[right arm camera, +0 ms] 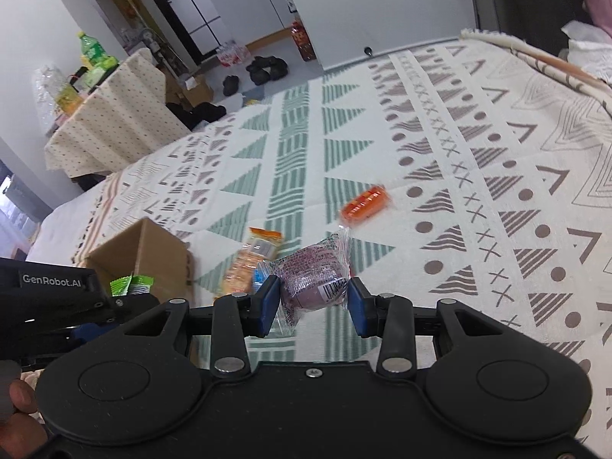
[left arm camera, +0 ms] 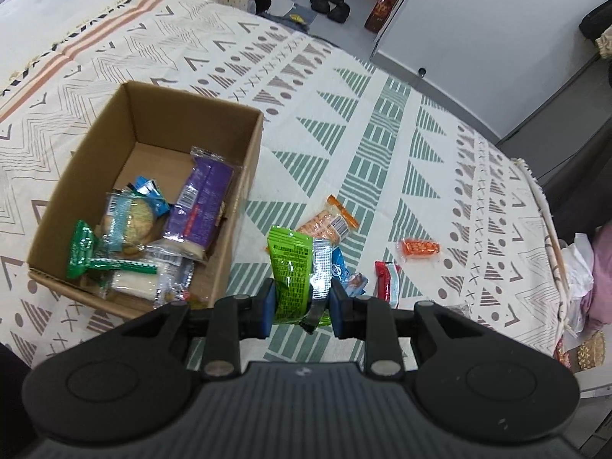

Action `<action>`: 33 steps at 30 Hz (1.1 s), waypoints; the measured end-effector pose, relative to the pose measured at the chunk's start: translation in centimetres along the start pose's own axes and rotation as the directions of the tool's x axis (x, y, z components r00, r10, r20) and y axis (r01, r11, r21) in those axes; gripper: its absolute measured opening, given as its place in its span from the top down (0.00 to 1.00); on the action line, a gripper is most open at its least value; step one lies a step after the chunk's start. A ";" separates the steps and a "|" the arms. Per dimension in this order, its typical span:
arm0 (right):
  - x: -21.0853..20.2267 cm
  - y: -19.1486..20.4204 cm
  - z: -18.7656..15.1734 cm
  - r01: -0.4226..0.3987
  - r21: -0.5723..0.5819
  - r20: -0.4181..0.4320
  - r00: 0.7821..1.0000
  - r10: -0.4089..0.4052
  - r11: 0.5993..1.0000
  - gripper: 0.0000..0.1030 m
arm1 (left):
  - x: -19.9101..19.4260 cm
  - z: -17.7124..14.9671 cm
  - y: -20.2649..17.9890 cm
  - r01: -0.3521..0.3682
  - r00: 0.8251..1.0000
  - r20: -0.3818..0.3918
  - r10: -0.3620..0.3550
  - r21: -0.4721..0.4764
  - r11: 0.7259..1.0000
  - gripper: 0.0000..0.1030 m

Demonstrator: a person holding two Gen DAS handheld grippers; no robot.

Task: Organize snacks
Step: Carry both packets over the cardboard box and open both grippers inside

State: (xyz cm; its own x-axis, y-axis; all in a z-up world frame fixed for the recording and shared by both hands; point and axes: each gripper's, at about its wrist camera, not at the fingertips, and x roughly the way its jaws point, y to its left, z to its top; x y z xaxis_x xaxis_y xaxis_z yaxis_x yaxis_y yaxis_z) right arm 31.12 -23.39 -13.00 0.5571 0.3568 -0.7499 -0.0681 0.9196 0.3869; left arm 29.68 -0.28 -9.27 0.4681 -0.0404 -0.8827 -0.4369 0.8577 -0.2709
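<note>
Bed (left arm camera: 382, 122): covered by a cream spread with green and brown geometric print; carries all items listed. Cardboard box (left arm camera: 244, 160): open-topped, on the bed left of the loose snacks; holds several wrapped snacks, among them a purple packet (left arm camera: 201, 206) leaning on the right wall, a round biscuit pack (left arm camera: 134, 222) and a green-and-white packet (left arm camera: 111, 264). Left gripper (left arm camera: 302, 300): jaws clamped on a green packet (left arm camera: 287, 267) together with a silver-edged wrapper (left arm camera: 320, 271); both stand upright between the blue pads, clear of the spread, just right of the box's near corner. Right gripper (right arm camera: 314, 300): jaws closed on a purple round snack (right arm camera: 313, 279) in clear wrapping, which fills the gap between the pads, its barcode toward the right pad and its crimped end sticking up beyond the tips. Orange cracker pack (left arm camera: 329, 222): flat on the spread, beyond the left jaws. Blue packet (left arm camera: 350, 275): on the spread, partly hidden behind the right pad of the left gripper. Red packet (left arm camera: 388, 279): beside the blue one. Small orange packet (left arm camera: 419, 248): apart, further right. Fingertips of a hand (right arm camera: 23, 397): at the lower left edge of the right wrist view.
</note>
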 end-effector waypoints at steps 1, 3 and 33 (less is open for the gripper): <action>-0.3 0.3 0.0 -0.003 -0.004 0.006 1.000 0.003 1.000 0.63 | -0.3 0.0 0.1 0.005 1.000 0.005 -0.005 0.001 1.000 0.73; -0.9 0.8 -0.1 -0.012 -0.008 0.019 1.000 0.012 1.000 0.63 | -0.9 -0.1 0.4 0.016 1.000 0.015 -0.016 0.002 1.000 0.73; -2.6 10.6 -0.7 -0.091 -0.120 0.075 0.992 0.100 0.989 0.63 | -5.9 3.1 8.6 0.069 0.991 0.120 -0.060 -0.068 0.995 0.73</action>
State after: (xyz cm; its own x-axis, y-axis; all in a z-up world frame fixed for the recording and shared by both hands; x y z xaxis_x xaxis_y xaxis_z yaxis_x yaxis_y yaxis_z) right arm 28.37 -14.47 -7.34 0.6077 0.4338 -0.6652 -0.2175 0.8965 0.3860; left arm 25.52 8.87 -5.17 0.5826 -0.0301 -0.8122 -0.4549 0.8160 -0.3566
